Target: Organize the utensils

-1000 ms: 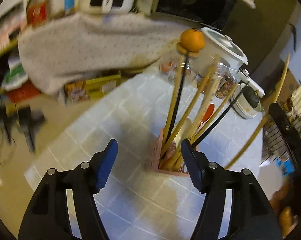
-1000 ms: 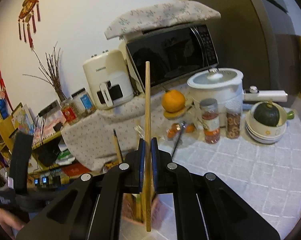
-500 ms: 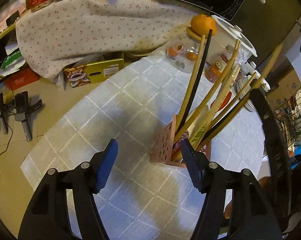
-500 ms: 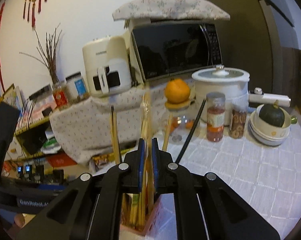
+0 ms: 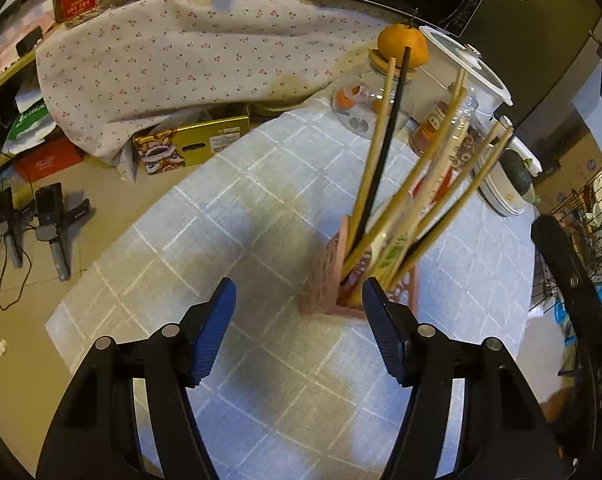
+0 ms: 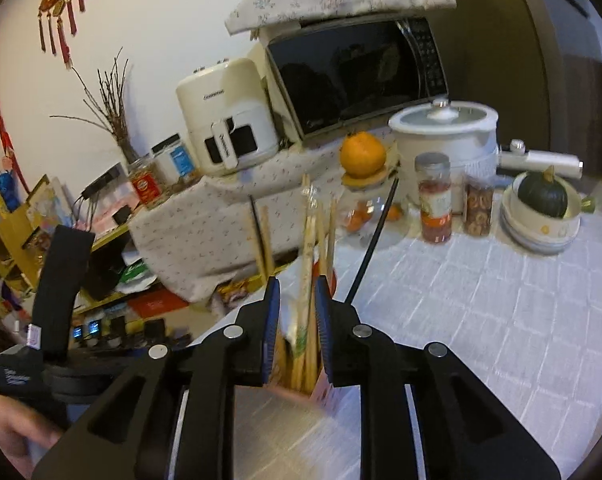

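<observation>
A table covered by a pale blue-grey checked cloth carries a pink perforated utensil holder near the middle. Toward its far edge stand a clear glass jar with an orange on its lid, two spice jars, a white lidded cooker and stacked bowls holding a dark green squash.

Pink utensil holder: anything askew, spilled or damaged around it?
Nothing spilled or damaged. The pink utensil holder stands on the checked tablecloth; its chopsticks splay at uneven angles. The one oddity is an orange perched on a glass jar.
</observation>
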`<state>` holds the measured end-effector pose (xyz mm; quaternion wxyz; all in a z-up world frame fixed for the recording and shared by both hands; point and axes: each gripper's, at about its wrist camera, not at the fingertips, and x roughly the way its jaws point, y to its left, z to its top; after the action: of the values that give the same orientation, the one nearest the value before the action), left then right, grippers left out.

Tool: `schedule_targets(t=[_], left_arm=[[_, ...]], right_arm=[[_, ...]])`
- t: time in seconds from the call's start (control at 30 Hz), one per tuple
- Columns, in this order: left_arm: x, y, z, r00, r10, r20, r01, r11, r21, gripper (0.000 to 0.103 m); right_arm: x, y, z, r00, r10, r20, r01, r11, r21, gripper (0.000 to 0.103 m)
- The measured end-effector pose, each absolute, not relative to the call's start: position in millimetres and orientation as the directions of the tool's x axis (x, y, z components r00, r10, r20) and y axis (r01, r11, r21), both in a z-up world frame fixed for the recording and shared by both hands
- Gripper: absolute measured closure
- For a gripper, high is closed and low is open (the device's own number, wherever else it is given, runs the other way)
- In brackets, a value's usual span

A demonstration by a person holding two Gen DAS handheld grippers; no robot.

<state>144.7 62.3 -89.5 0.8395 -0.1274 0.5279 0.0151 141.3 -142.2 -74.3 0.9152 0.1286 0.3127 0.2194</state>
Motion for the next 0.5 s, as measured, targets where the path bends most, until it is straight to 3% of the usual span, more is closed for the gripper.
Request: schedule_targets(t=[0.1,0.2,0.4,0.5], left_arm=[[128.4,58.7,-85.3,0.450,-0.103,-0.887,-0.147,0.971,-0.188,0.041],[109.1,55.7,-85.1,0.436,-0.084,-0.896,-0.155,0.974,-0.166,0.039],[55.2,39.9,-51.0,0.526,0.012,-0.851,-0.113,0.992,-0.056,0.007],[32.9,33.8,-35.1,0.569,0.057,-0.820,-0.105,0.994,-0.004,0.007]], right_arm=[[130.4,-143.2,-66.6,0.645,0.494,-0.582,-0.330,0.868,0.371,0.083],[111.0,-141.5,-57.2,0.609,0.491,-0.623,-0.347,0.871,0.348,0.076],[65.6,-140.5,-40.0,0.572,0.472,-0.670,-0.380,0.877,0.294,0.068],[48.1,-146.6,-30.3,0.588,0.437,-0.681,-0.354,0.896,0.269,0.057]])
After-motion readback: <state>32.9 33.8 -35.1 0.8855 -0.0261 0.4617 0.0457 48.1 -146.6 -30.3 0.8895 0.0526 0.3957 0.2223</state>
